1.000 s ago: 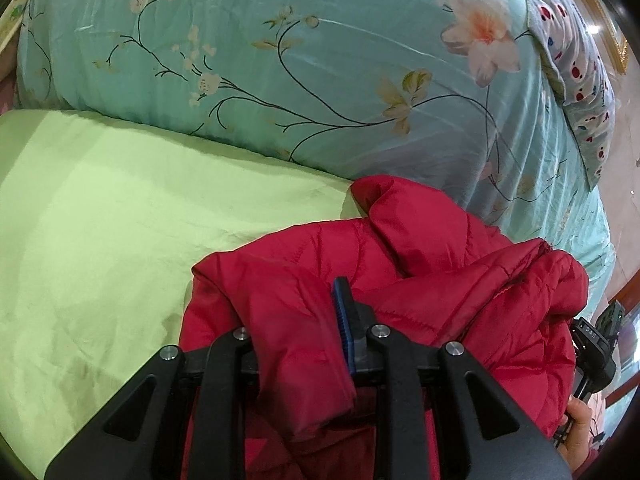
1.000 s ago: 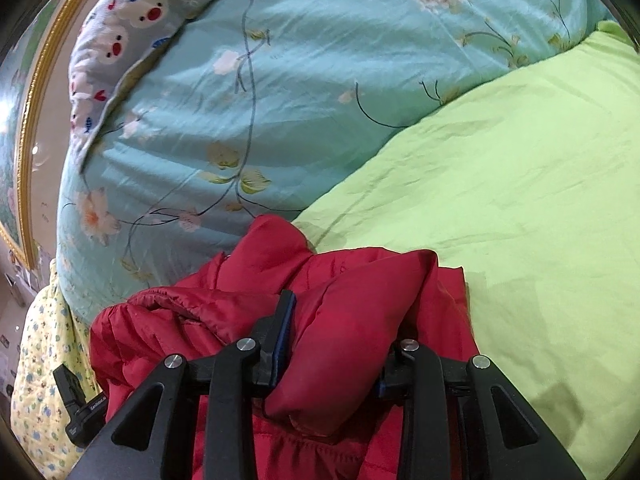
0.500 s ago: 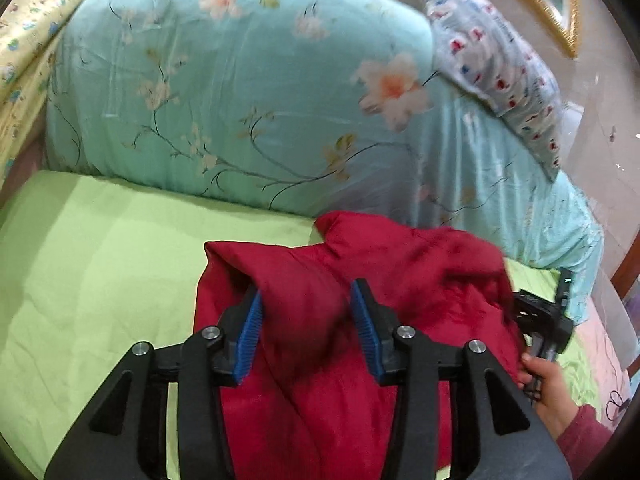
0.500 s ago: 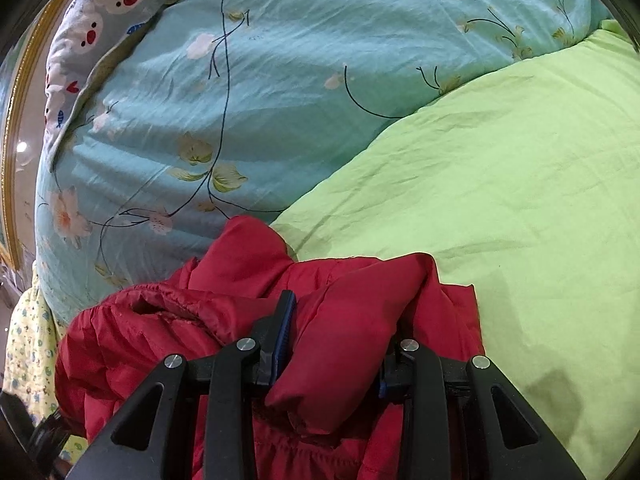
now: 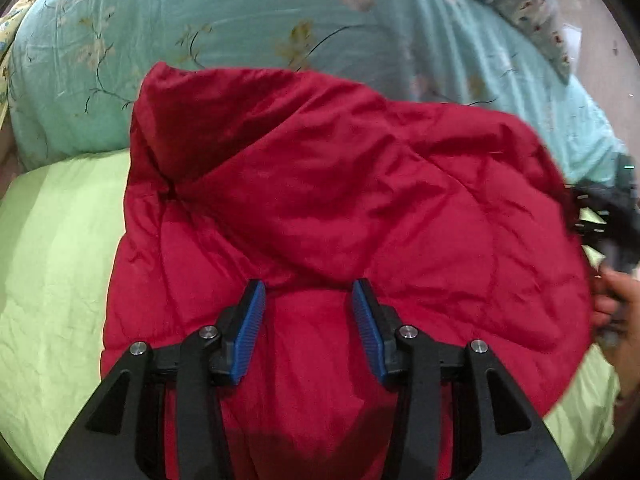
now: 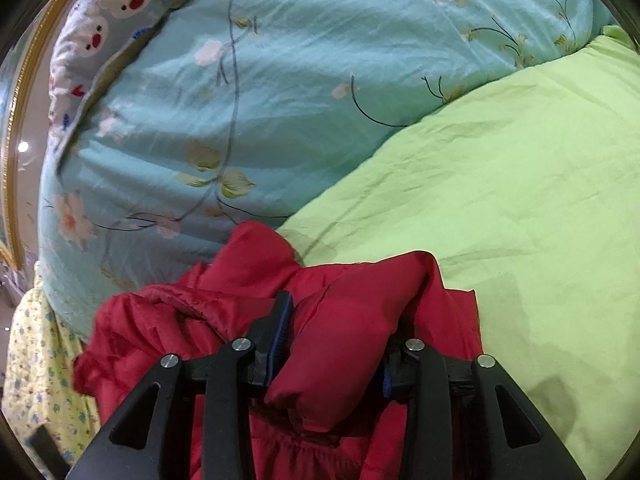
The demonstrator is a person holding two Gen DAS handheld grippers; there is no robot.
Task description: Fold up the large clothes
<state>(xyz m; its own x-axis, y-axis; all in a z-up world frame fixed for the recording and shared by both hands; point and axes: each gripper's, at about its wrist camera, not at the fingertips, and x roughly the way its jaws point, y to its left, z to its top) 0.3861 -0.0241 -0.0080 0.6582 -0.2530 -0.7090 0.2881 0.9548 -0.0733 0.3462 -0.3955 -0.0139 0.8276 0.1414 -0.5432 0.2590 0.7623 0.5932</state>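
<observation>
A red padded jacket (image 5: 340,200) lies spread over the green sheet (image 5: 52,280). My left gripper (image 5: 308,308) is open, its blue pads (image 5: 252,328) apart just above the jacket, holding nothing. In the right wrist view my right gripper (image 6: 336,344) is shut on a thick fold of the red jacket (image 6: 344,328), bunched between the fingers. The other gripper and the hand that holds it (image 5: 616,300) show blurred at the jacket's right edge in the left wrist view.
A teal floral quilt (image 5: 240,28) is piled along the back of the bed, also in the right wrist view (image 6: 280,92). A cartoon-print pillow (image 6: 100,20) lies beyond it. A yellow patterned cloth (image 6: 36,380) hangs at the left.
My left gripper has opened and let go of the jacket, then drawn back. The jacket now lies spread wider. My right gripper keeps its hold on its fold.
</observation>
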